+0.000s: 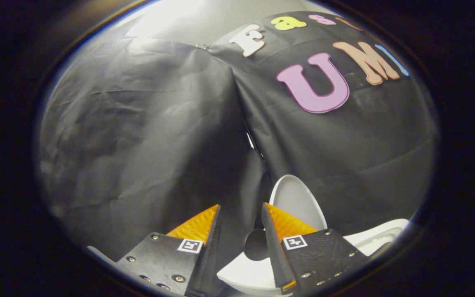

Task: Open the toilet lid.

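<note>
The raised white oval toilet lid (297,202) looks like smooth, glossy plastic with a soft sheen. The white toilet bowl rim (379,235) below it has the same hard, shiny finish. The black cloth booth wall (146,136) is thin, creased fabric with a dull sheen where light strikes. The claw (241,216) stands parted, touching nothing; its fingers (198,225) carry finely ribbed pads on matt, grainy plates fixed with bright metal screws.

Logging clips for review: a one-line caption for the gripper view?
Open gripper above a white toilet, its lid raised upright beyond the fingers, black cloth wall behind.
</note>
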Tool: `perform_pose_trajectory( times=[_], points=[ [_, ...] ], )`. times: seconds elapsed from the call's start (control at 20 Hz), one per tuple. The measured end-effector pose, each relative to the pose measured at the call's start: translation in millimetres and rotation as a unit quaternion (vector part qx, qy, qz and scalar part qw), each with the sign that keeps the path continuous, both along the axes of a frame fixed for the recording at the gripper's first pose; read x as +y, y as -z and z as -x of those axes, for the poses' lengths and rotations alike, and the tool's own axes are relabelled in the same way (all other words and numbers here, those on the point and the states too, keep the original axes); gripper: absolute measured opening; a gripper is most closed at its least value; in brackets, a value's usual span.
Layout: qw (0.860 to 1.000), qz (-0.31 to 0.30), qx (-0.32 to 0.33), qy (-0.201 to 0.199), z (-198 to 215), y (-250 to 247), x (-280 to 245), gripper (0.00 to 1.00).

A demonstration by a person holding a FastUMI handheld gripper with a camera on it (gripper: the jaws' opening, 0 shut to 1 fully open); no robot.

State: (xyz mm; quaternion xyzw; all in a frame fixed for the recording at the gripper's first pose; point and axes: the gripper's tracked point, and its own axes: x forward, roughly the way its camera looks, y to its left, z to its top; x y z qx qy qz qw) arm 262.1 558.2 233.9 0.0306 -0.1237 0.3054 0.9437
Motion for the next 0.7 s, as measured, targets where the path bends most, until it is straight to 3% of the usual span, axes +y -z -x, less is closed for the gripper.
perform_pose_trajectory(
  times=[0.2, 0.4, 0.6, 0.7],
  points=[
    [0.999, -0.010, -0.041, -0.010, 31, -34, -4, 0.56],
    [0.997, -0.025, -0.076, 0.012, 58, -65, -31, 0.56],
    [0.993, -0.019, -0.101, 0.062, 77, -89, -83, 0.56],
    [0.988, -0.005, -0.110, 0.108, 81, -99, -126, 0.56]
  ],
)
